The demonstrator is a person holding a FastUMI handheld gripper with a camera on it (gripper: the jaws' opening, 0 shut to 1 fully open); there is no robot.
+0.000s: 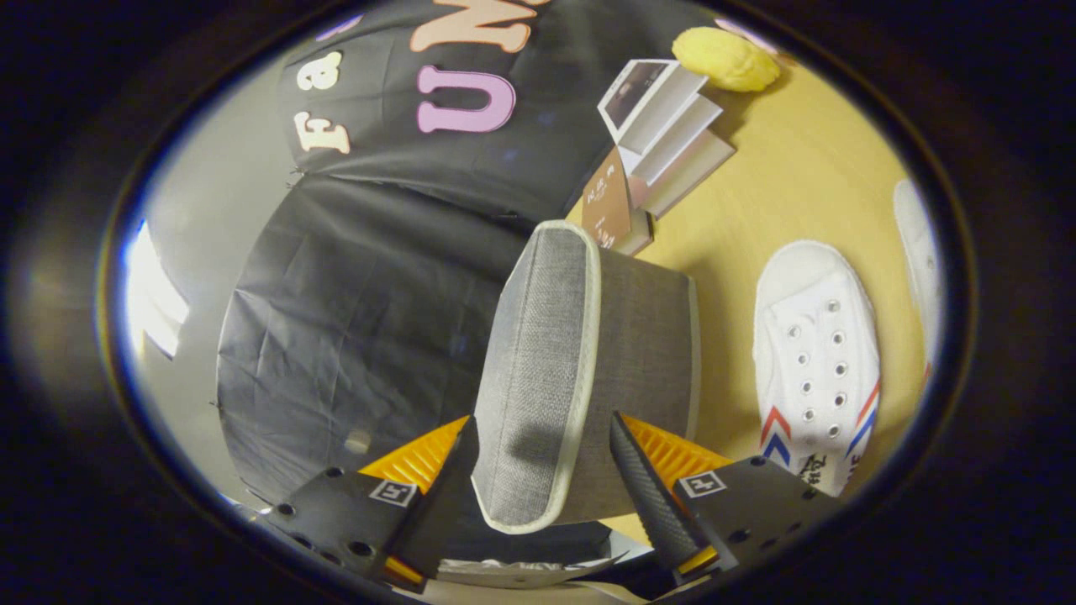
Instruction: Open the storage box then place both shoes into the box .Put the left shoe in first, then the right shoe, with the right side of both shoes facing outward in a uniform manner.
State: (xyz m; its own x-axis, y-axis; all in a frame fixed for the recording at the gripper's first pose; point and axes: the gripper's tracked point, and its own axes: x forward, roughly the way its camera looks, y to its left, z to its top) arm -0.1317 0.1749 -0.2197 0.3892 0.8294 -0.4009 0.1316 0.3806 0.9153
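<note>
The table [799, 168] was the widest thing, a yellowish wood top that ran off to the right of the box [647, 336] in this tilted view, with the booth's dark cloth wall to the box's other side.

The box was grey fabric with pale piping. Its lid [538, 370] stood raised on edge, the woven face turned toward the cloth wall and its near corner reaching down between the fingers.

The claw [546, 479] stood partly open with the lid's lower corner in the gap. One finger [450, 487] lay close against the lid's woven face and the other finger [651, 487] sat just beside the piped edge; whether both pressed on the lid could not be told.

A white shoe [811, 361] with red and blue chevrons lay on the table just to the right of the box. A sliver of a second white shoe [916, 244] lay beyond it, farther from the box.

Books [664, 143] were stacked past the far end of the box, with a brown book [609, 206] leaning nearest it.

A yellow lumpy thing [727, 59] sat beyond the books, farthest from the box.
</note>
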